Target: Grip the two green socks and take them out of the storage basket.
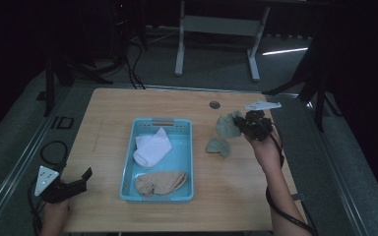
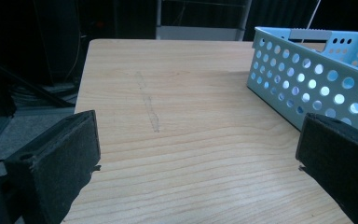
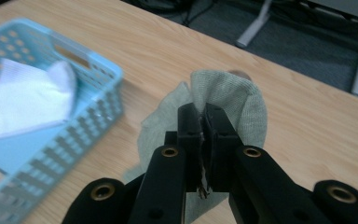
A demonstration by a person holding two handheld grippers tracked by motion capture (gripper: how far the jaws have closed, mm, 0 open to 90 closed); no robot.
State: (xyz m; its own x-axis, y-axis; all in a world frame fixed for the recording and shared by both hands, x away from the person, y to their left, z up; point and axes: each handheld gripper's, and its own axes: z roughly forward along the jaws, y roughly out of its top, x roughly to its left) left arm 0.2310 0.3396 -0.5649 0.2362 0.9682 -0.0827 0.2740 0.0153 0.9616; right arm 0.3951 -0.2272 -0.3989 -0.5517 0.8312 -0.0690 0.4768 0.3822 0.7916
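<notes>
High view: your right claw (image 1: 246, 124) is clamped on a green sock (image 1: 226, 126), lifted just above the worktop (image 1: 108, 113) right of the blue basket (image 1: 184, 129). Second green sock (image 1: 218, 146) lies flat nearby. White sock (image 1: 151, 146) and tan sock (image 1: 160, 183) already sit in the basket. Left claw (image 1: 81, 179) is wide, holding nothing, parked at the near left corner. Looks like carry step: next, clear the basket rim, then release inside.

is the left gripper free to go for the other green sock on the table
Probably not easily: the left gripper is open and empty, but the blue basket sits between it and the loose green sock, which lies nearer the right gripper.
</notes>
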